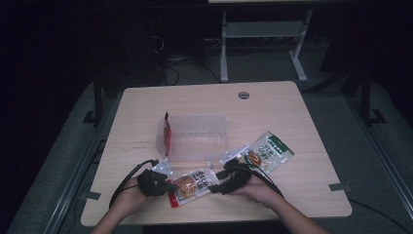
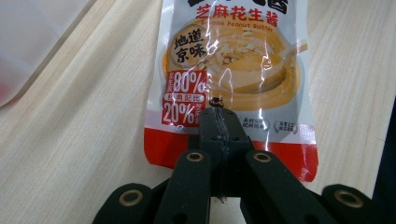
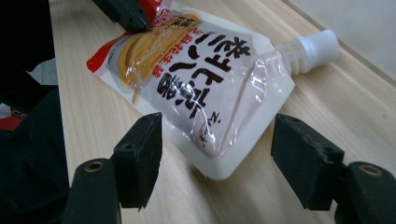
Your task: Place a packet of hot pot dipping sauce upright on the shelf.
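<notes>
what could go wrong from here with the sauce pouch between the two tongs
1. The left tongs pinch only the red bottom edge of the glossy spouted peanut sauce pouch; a lift could let it slip or swing.
2. The right tongs stand open around the pouch's top corner, beside the white screw cap; closing there may squeeze the filled body, not the seam.

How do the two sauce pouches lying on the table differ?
The near pouch has red trim and a white screw cap, and sits between both tongs; the far pouch has green trim and lies beyond the right tongs, untouched. The left tongs are shut on the near one. Both lie flat.
</notes>
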### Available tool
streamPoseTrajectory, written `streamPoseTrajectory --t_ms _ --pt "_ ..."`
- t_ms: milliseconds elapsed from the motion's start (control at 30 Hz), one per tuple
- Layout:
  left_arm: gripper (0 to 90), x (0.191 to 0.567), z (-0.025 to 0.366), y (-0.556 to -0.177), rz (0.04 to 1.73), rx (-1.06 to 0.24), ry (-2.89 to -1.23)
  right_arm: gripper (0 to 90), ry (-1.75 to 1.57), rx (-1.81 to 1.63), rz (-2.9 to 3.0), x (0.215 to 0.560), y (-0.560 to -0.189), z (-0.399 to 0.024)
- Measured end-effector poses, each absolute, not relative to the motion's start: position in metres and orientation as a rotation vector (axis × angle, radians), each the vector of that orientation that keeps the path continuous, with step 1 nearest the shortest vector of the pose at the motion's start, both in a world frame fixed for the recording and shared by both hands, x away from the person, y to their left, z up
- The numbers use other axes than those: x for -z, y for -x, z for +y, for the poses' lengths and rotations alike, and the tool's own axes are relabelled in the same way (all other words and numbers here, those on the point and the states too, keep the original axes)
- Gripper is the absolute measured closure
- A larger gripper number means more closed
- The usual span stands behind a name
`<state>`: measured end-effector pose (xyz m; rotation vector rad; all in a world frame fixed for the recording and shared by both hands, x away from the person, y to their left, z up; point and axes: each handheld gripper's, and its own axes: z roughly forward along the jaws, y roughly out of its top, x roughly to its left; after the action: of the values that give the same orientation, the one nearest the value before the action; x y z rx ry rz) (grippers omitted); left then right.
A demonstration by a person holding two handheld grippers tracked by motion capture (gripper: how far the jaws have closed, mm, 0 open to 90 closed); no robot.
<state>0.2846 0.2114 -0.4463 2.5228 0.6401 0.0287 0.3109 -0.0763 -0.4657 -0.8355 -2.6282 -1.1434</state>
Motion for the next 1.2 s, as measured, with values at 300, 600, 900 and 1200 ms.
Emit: streamPoseTrajectory --t_ms 300,600,900,1200 --pt "90.0 0.446 0.212 -0.285 0.627 -0.031 -2.534 35.6 0.796 1.186 -2.571 0.47 -0.317 -0.063" --pt "90.0 0.446 0.212 -0.286 0.614 -0.03 -2.541 68.4 0.774 1.197 -2.524 0.471 -0.321 -0.066" --pt "90.0 0.446 0.211 -0.286 0.616 -0.028 -2.535 87.7 0.649 1.248 -2.546 0.466 -0.318 -0.067" --pt "90.0 0.444 0.211 -0.289 0.601 -0.022 -2.522 89.6 0.567 1.319 -2.525 0.453 -0.311 -0.069"
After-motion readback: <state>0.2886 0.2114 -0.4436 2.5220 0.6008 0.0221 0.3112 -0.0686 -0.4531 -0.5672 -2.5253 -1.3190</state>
